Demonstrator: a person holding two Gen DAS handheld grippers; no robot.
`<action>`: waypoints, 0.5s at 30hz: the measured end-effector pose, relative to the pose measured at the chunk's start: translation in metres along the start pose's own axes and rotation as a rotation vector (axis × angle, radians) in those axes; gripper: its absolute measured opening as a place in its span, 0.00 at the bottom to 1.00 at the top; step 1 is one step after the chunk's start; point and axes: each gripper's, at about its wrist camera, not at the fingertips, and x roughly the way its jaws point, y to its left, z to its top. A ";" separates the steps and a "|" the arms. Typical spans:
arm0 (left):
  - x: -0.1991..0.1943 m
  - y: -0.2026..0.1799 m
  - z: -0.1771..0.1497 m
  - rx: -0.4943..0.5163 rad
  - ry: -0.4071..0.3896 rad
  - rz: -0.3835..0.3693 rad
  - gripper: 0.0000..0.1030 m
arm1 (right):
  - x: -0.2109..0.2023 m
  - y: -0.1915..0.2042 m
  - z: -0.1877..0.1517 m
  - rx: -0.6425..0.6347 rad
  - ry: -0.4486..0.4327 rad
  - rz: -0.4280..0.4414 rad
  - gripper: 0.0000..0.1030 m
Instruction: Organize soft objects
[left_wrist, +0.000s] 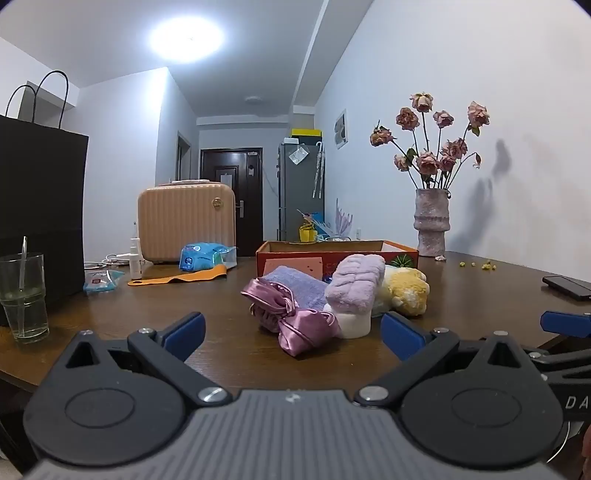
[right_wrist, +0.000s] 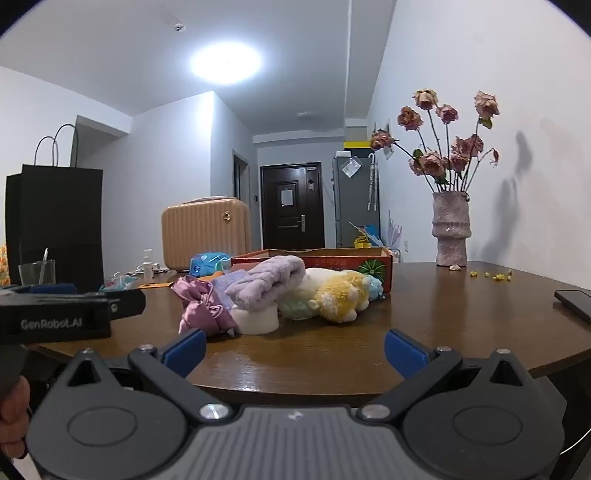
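Pink satin pouch (left_wrist: 291, 317), lilac plush towel (left_wrist: 356, 282), white roll (left_wrist: 354, 322) and yellow plush toy (left_wrist: 404, 290) lie heaped mid-table, just in front of the red cardboard box (left_wrist: 369, 251). Nothing is grasped, so this looks like the approach before a first pick. The left gripper (left_wrist: 293, 330) and right gripper (right_wrist: 295, 349) both hover low and level at the near table edge, fingers spread wide and empty. Next, I judge, one must advance to pinch the nearest pouch.

We see a brown table (left_wrist: 207, 295) carrying a cardboard box (left_wrist: 369, 254); before the box lie soft items (left_wrist: 306, 306); right of the box stands a vase (left_wrist: 431, 223).
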 end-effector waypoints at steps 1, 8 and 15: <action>0.001 0.001 0.000 -0.006 0.004 -0.001 1.00 | 0.001 0.001 0.000 -0.005 0.000 0.002 1.00; -0.002 0.002 -0.002 0.000 -0.016 0.001 1.00 | 0.002 -0.001 -0.001 0.001 0.003 -0.014 1.00; -0.001 0.002 -0.001 0.000 -0.004 0.004 1.00 | 0.007 -0.001 -0.002 0.001 0.024 -0.023 1.00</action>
